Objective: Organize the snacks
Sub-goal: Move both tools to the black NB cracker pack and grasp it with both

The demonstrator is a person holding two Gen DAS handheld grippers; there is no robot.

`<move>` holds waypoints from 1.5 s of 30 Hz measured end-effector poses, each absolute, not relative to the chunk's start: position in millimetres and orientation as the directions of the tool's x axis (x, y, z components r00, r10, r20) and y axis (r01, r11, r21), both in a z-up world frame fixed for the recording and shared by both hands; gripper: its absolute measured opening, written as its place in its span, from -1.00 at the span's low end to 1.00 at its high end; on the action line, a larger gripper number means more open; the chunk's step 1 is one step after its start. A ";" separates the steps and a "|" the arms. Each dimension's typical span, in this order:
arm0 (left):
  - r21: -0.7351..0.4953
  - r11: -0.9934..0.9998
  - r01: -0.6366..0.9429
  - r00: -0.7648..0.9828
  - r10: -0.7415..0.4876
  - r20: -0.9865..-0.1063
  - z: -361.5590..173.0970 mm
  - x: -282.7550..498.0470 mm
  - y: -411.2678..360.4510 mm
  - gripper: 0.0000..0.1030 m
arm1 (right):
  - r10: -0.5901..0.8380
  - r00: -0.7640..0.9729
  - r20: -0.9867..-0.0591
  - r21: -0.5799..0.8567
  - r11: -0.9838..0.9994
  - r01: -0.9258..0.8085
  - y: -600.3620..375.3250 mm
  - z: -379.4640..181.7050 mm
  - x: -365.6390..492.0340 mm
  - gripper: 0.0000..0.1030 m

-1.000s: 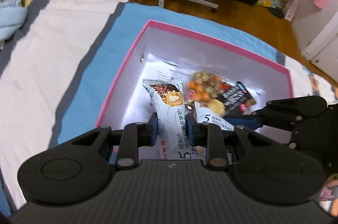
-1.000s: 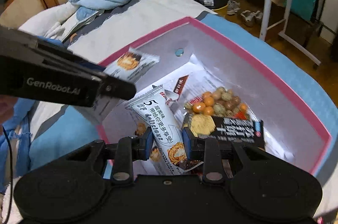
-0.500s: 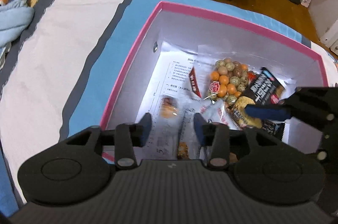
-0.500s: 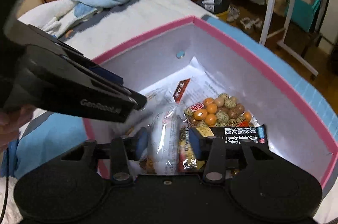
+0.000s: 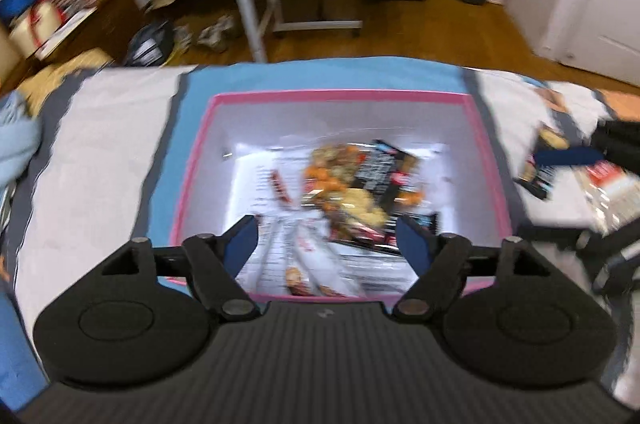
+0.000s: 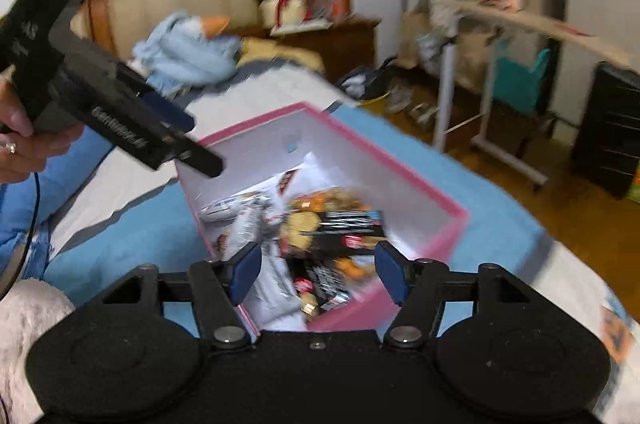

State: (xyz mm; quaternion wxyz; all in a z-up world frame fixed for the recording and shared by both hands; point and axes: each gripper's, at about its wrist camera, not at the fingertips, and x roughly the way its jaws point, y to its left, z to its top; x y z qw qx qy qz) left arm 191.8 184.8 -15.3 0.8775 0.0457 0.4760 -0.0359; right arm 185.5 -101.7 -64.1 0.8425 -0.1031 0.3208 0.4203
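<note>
Snacks (image 5: 352,207) lie heaped inside the pink-rimmed box (image 5: 340,96), which sits on the bed (image 5: 100,159): a black packet (image 6: 352,224), a clear bag of orange and brown nuts (image 6: 324,199) at its 11 o'clock, and white wrappers (image 6: 248,224) at the packet's 9 o'clock. A few more packets (image 5: 544,159) lie on the bed outside the box, at about 3 o'clock from it.

These look like light, soft foil and film pouches. They would crumple under a pinch and the glossy film may slip, so my judgement is that a sealed edge or a corner gives a firmer hold than the puffed middle. The biscuits and nuts inside could crush under a hard squeeze.

The left gripper (image 5: 326,244) has just been opening; its jaws stand well apart with nothing between the pads, only the box contents below them. The right gripper (image 6: 316,270) has likewise just been opening, jaws apart and empty, above the near corner of the box. In the right wrist view the left gripper hangs at 10 o'clock from the box, held by a hand (image 6: 24,139).

Both views are smeared by motion, so the print on the wrappers is unreadable and the number of packets cannot be told. The near part of the box floor is hidden behind each gripper body, and the packets outside the box are partly covered by the right gripper in the left wrist view.
</note>
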 end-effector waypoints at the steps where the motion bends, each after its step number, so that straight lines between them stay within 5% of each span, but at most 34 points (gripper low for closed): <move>1: 0.045 0.990 0.135 0.544 -0.035 -0.839 -12.5 189.4 174.7 0.50 | 0.640 0.459 -0.616 0.092 0.637 -0.765 -116.1 -59.9 183.2 0.40; 9: -0.002 0.967 0.253 0.575 -0.152 -0.804 -11.0 175.2 97.1 0.74 | 0.570 0.593 -0.569 0.056 0.746 -0.663 -211.9 -47.9 176.3 0.78; 20: -0.301 0.921 0.246 0.494 -0.387 -0.779 -44.9 202.0 13.5 0.72 | 0.467 0.637 -0.613 0.118 0.852 -0.511 -276.9 -91.7 230.8 0.78; 33: -0.442 0.896 0.031 0.461 -0.405 -0.789 -126.2 251.8 -23.5 0.51 | 0.468 0.497 -0.730 0.226 0.853 -0.471 -302.6 -130.3 262.6 0.78; 41: -0.445 0.895 -0.026 0.443 -0.389 -0.808 -179.1 259.7 -26.7 0.23 | 0.461 0.465 -0.756 0.185 0.831 -0.524 -281.6 -139.1 283.6 0.66; 45: -0.423 0.905 -0.040 0.480 -0.354 -0.802 -192.3 259.6 -26.1 0.13 | 0.406 0.430 -0.806 0.121 0.825 -0.552 -260.4 -150.6 300.1 0.39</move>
